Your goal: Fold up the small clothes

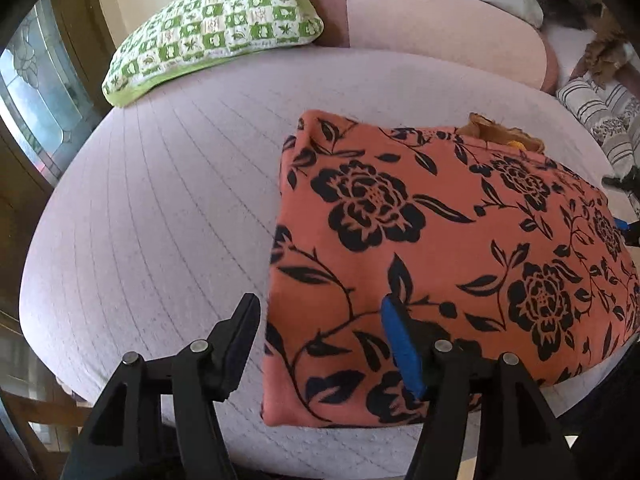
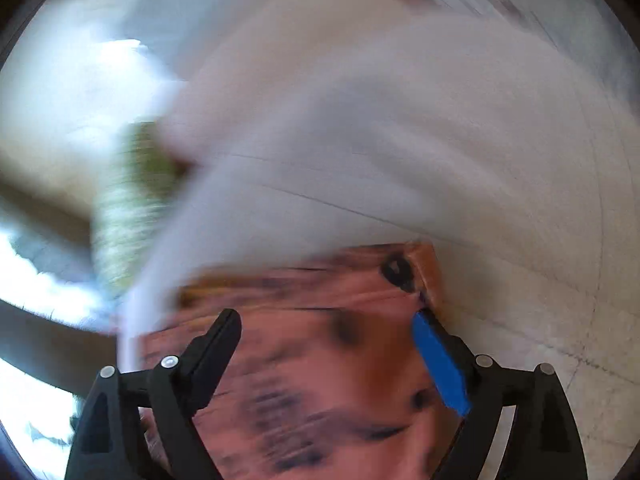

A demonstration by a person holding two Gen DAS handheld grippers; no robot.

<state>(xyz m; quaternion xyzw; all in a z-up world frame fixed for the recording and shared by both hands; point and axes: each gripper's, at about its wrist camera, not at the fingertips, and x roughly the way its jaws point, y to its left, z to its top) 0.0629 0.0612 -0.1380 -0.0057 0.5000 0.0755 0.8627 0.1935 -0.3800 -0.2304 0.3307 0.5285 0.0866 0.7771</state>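
A folded orange garment (image 1: 432,248) with a bold black flower print lies on a pale lilac quilted bed (image 1: 160,220), filling the centre and right of the left wrist view. Its left edge runs straight and thick, several layers deep, and at its upper right a darker mustard cloth (image 1: 496,132) peeks out from under or behind it.

The left gripper (image 1: 320,320) sits at the bottom of the frame, released. Its black finger hangs over bare bed just left of the garment's edge, and its blue-padded finger is over the print. The edge lies between them, with no sign of the pads squeezing it.

The right wrist view is heavily smeared by motion. The right gripper (image 2: 328,332) stands wide and released at the bottom of that frame, above the garment's upper right corner (image 2: 416,268). Nothing is caught in it.

The cloth looks soft, light and limp, probably fleece or knit. It should sag and slide over itself, so the stacked left edge or a corner seems the surest place to pinch, taking every layer at once.

A green and white checked pillow (image 1: 216,28) lies at the upper left, and striped cushions (image 1: 600,116) at the right edge.

No brand, label or readable writing shows anywhere
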